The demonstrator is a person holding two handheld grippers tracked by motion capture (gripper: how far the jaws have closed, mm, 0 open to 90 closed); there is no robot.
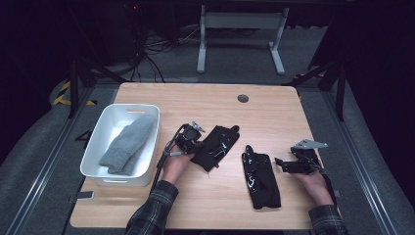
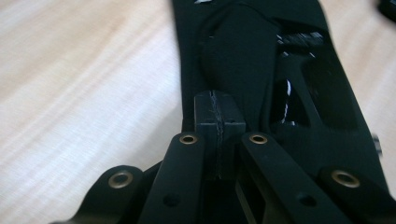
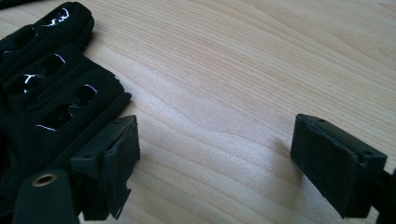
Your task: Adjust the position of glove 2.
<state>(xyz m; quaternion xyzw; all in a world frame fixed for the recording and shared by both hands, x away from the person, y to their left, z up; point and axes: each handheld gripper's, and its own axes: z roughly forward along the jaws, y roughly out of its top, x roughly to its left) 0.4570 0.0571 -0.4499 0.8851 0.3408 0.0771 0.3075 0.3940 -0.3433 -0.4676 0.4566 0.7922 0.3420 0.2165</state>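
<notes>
Two black gloves with glossy patches lie on the wooden table point(image 1: 205, 200). The left gripper point(image 1: 198, 148) is shut on the edge of the near-centre glove point(image 1: 218, 143). In the left gripper view its pads meet at that glove's left edge, where the left gripper point(image 2: 218, 114) pinches the glove point(image 2: 243, 60). The second glove point(image 1: 262, 178) lies flat to the right. The right gripper point(image 1: 282, 164) rests beside that glove's right edge. In the right gripper view the right gripper point(image 3: 215, 154) stands open over bare wood, with the glove point(image 3: 42, 93) just past its left pad.
A white bin point(image 1: 128, 106) stands at the table's left and holds a folded grey sock point(image 1: 128, 144). A round cable port point(image 1: 242, 98) is set near the far edge. Desk legs and cables stand on the floor beyond the table.
</notes>
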